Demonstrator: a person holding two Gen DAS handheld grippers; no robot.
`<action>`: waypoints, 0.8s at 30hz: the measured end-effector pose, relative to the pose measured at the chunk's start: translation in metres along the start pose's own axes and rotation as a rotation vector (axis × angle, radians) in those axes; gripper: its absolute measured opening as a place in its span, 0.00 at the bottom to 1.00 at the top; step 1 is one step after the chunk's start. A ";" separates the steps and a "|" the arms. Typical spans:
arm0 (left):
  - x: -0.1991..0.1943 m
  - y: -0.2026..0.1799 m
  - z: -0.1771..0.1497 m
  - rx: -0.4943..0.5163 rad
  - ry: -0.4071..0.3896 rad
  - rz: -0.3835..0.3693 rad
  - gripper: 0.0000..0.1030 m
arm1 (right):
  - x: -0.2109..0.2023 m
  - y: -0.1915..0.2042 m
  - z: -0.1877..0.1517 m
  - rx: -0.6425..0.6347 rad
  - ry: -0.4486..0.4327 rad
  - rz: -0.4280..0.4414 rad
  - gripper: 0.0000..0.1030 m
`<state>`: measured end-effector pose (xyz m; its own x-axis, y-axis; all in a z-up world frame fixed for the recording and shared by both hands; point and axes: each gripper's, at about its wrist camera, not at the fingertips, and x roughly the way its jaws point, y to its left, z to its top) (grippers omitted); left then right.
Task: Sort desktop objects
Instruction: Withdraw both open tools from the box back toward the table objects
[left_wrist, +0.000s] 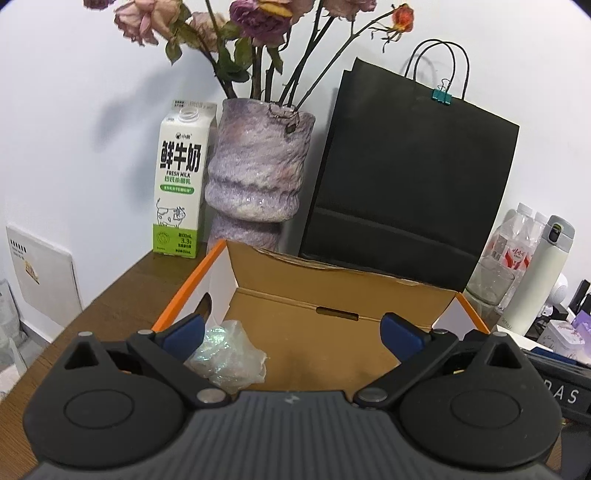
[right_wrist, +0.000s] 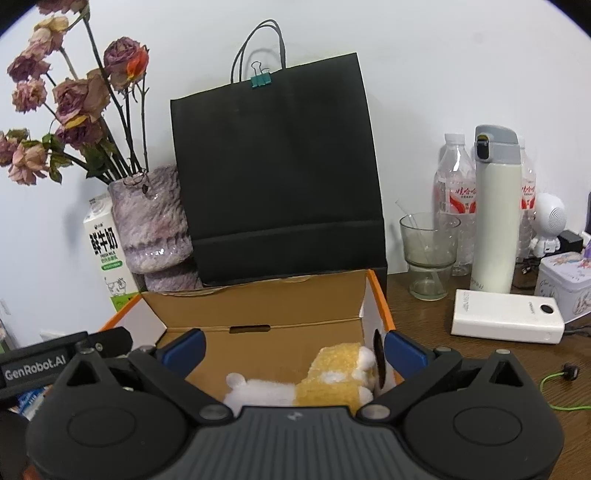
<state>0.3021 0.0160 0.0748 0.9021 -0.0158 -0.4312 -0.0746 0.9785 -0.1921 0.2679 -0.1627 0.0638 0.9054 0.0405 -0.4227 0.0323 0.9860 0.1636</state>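
Your left gripper (left_wrist: 291, 334) and right gripper (right_wrist: 293, 350): fingers spread wide, gripping nothing. Crinkly iridescent plastic wad (left_wrist: 227, 356), fuzzy plush toy (right_wrist: 325, 384) in corrugated cardboard box (right_wrist: 258, 306).

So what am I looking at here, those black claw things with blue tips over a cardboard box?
Those are two hand-held grippers a person carries, one per hand, each with a camera looking along its fingers. One picture is from the left gripper, the other from the right gripper. Both stand open and hold nothing. Below them is an open box on a wooden desk. In it lie a crumpled plastic wrap and a plush toy. Behind stand a black bag, a vase and a milk carton.
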 end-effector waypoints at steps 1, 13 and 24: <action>-0.001 -0.001 0.001 0.006 -0.001 0.004 1.00 | -0.001 0.001 0.001 -0.010 0.003 -0.009 1.00; -0.037 -0.003 0.011 0.036 -0.033 -0.008 1.00 | -0.028 0.005 0.012 -0.026 0.040 0.007 1.00; -0.101 0.026 -0.002 0.085 -0.089 -0.033 1.00 | -0.087 -0.003 -0.007 -0.106 -0.032 -0.029 1.00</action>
<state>0.2083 0.0428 0.1111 0.9380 -0.0332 -0.3450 -0.0120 0.9917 -0.1281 0.1863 -0.1685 0.0942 0.9176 0.0080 -0.3974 0.0154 0.9983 0.0558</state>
